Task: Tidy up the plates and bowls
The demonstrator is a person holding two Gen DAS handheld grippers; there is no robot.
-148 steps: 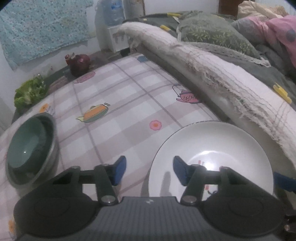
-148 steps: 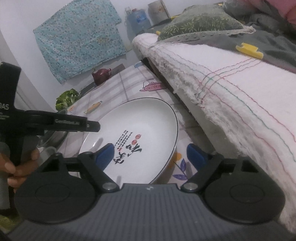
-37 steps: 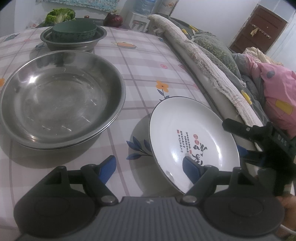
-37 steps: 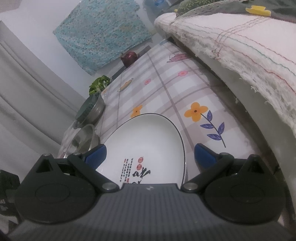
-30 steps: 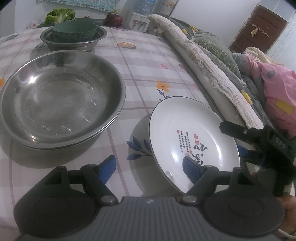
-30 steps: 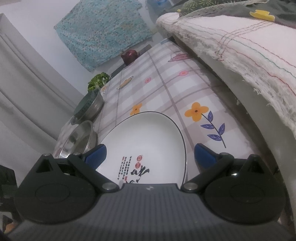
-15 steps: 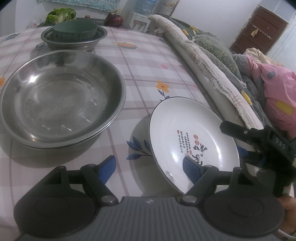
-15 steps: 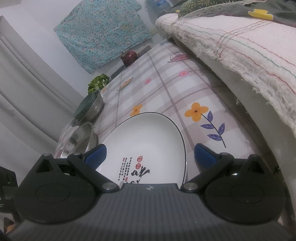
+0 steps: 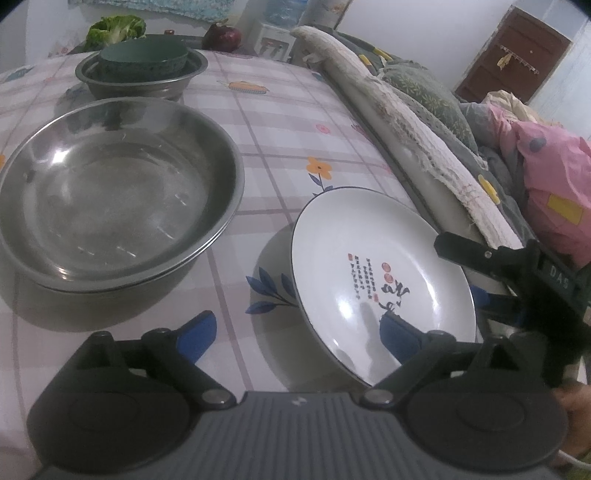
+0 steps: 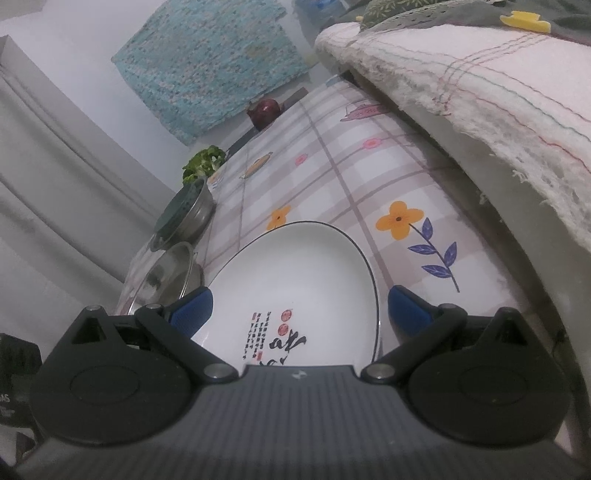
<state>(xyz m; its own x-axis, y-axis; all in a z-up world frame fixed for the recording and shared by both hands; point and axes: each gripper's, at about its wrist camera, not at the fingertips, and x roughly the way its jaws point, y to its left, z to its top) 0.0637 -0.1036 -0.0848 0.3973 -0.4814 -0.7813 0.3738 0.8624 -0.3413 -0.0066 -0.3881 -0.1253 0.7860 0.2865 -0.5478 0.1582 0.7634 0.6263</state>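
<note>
A white plate [image 9: 376, 266] with black script and red dots lies on the checked tablecloth; it also shows in the right wrist view [image 10: 303, 280]. My left gripper [image 9: 295, 332] is open, its right finger over the plate's near rim. My right gripper [image 10: 299, 310] is open, its jaws straddling the plate's near edge; it shows at the right of the left wrist view [image 9: 517, 273]. A large steel bowl [image 9: 110, 199] sits left of the plate. Behind it a green bowl [image 9: 144, 55] rests in a smaller steel bowl [image 9: 140, 79].
A bed with a white fringed cover [image 9: 417, 129] and pink bedding [image 9: 554, 184] runs along the table's right edge. A red onion [image 9: 221, 37] and green vegetable [image 9: 114, 29] lie at the table's far end. A teal cloth [image 10: 210, 62] hangs on the wall.
Over the last second almost nothing moved; both grippers stay open around the plate. Nearly five seconds ago both grippers stood farther along the table by the same plate.
</note>
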